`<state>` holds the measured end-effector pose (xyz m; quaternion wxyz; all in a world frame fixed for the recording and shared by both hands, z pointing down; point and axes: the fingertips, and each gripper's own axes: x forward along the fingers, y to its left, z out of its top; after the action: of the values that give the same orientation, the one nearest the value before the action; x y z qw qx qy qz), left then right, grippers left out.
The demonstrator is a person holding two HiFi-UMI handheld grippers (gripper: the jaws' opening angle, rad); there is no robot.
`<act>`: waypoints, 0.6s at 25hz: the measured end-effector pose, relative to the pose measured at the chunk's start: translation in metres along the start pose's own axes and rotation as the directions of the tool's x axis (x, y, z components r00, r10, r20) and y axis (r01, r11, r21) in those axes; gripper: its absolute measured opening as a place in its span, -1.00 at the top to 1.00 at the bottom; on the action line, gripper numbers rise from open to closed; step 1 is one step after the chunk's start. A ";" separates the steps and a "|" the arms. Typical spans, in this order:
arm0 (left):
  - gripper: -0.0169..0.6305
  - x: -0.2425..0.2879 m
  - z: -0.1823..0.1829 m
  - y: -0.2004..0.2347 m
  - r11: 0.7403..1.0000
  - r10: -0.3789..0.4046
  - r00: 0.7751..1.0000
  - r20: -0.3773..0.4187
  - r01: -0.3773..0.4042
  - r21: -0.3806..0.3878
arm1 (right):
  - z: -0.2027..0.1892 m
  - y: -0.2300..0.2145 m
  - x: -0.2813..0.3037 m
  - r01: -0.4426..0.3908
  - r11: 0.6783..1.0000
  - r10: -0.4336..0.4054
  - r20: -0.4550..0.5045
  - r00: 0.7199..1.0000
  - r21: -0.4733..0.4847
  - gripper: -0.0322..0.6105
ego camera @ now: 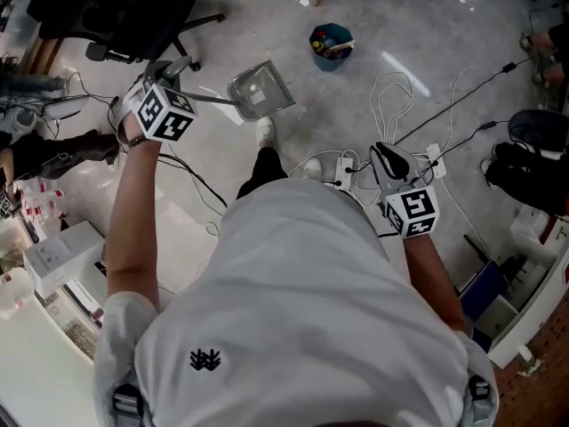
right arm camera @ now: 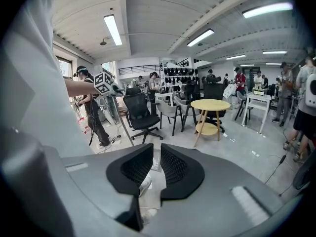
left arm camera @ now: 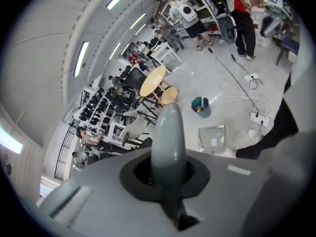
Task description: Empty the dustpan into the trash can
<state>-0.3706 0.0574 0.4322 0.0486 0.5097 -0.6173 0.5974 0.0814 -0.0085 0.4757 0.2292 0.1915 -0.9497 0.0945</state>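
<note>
My dustpan [ego camera: 260,90] sits just short of the trash can [ego camera: 331,46], to its left in the head view. The left gripper [ego camera: 171,71] has its fingers clamped on the dustpan's handle [left arm camera: 168,142]. The right gripper [ego camera: 389,160], well back from the can, has its fingers nearly together with nothing between them.

Bright room — long ceiling lights [right arm camera: 113,29] shine down and leave white glare on the shiny floor [ego camera: 404,68]. Both gripper views bend at the edges (dark corners), and the close dustpan handle [left arm camera: 168,147] looks soft.
</note>
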 end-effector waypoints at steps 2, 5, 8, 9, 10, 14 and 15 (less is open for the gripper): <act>0.78 0.007 0.004 0.002 0.998 -0.018 1.000 0.007 0.018 -0.053 | -0.003 0.002 -0.001 -0.002 1.000 0.002 -0.007 1.000 0.005 0.76; 0.78 0.017 0.014 -0.001 0.991 -0.059 0.998 0.019 0.061 -0.121 | -0.005 0.002 -0.004 0.004 1.000 -0.003 -0.011 1.000 0.012 0.77; 0.78 0.024 0.028 -0.009 0.985 -0.096 0.995 0.034 0.100 -0.140 | -0.005 -0.003 -0.007 0.017 1.000 -0.016 -0.008 1.000 0.017 0.78; 0.78 0.026 0.032 -0.013 0.984 -0.109 0.993 0.038 0.114 -0.141 | -0.007 -0.003 -0.008 0.020 1.000 -0.020 -0.009 1.000 0.021 0.78; 0.78 0.027 0.034 -0.018 0.982 -0.123 0.992 0.041 0.128 -0.142 | -0.009 -0.002 -0.009 0.022 0.999 -0.022 -0.012 1.000 0.025 0.78; 0.78 0.027 0.042 -0.035 0.974 -0.169 0.985 0.048 0.174 -0.143 | -0.018 -0.003 -0.013 0.026 0.999 -0.025 -0.026 0.999 0.038 0.78; 0.78 0.027 0.044 -0.038 0.974 -0.175 0.983 0.048 0.180 -0.138 | -0.019 -0.003 -0.014 0.027 0.999 -0.025 -0.027 0.999 0.040 0.78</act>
<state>-0.3325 0.0162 0.4638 0.1271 0.5685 -0.6110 0.5361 0.1017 -0.0022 0.4859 0.2392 0.2073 -0.9418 0.1134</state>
